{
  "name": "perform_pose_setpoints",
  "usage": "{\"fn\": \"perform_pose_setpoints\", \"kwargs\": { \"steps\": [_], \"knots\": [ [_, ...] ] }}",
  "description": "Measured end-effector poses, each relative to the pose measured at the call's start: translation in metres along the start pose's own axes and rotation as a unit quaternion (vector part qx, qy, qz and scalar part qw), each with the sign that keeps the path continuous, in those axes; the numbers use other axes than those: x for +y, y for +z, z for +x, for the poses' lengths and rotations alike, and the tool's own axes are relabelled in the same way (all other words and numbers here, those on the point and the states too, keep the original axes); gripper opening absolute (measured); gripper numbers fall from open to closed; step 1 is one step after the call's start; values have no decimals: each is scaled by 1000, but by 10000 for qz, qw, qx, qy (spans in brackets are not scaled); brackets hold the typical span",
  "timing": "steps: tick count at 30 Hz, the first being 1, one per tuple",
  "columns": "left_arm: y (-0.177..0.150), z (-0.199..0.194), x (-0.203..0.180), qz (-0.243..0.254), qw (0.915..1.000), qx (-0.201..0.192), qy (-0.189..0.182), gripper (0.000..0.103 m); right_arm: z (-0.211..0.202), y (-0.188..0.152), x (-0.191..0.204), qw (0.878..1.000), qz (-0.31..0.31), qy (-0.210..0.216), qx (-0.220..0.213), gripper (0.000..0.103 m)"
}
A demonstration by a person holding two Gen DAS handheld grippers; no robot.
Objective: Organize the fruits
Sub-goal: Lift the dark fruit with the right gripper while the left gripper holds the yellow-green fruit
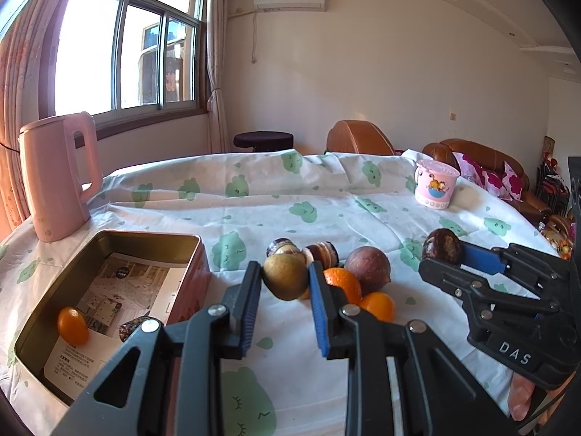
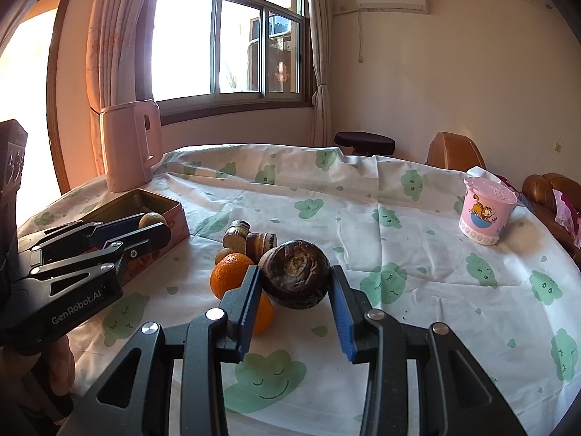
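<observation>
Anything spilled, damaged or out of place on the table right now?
Nothing spilled or damaged. The tablecloth is wrinkled. Loose fruit lies outside the tin, which holds one orange. Each tool grips a fruit.

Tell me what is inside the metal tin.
Inside the tin: a small orange fruit, a printed paper liner and a dark fruit partly hidden behind the left gripper.

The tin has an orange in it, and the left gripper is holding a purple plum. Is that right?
Not quite. The tin does have an orange in it, but the left gripper is holding a yellow-green fruit, not a purple plum. The left wrist view shows it between the gripper's pads.
</observation>
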State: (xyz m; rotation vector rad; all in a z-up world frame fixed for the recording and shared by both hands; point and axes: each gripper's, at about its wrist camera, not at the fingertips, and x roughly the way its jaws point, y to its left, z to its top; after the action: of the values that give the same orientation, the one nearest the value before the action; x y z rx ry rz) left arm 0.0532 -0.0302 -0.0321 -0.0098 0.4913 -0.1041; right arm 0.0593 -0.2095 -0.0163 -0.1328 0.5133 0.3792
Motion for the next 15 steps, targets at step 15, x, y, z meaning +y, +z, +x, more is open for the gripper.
{"fn": "perform_pose_setpoints", "kwargs": {
  "steps": [15],
  "knots": [
    [1, -6, 0, -2, 9999, -147, 38, 28, -8, 0, 1, 9998, -48, -77, -203, 40]
  ]
}}
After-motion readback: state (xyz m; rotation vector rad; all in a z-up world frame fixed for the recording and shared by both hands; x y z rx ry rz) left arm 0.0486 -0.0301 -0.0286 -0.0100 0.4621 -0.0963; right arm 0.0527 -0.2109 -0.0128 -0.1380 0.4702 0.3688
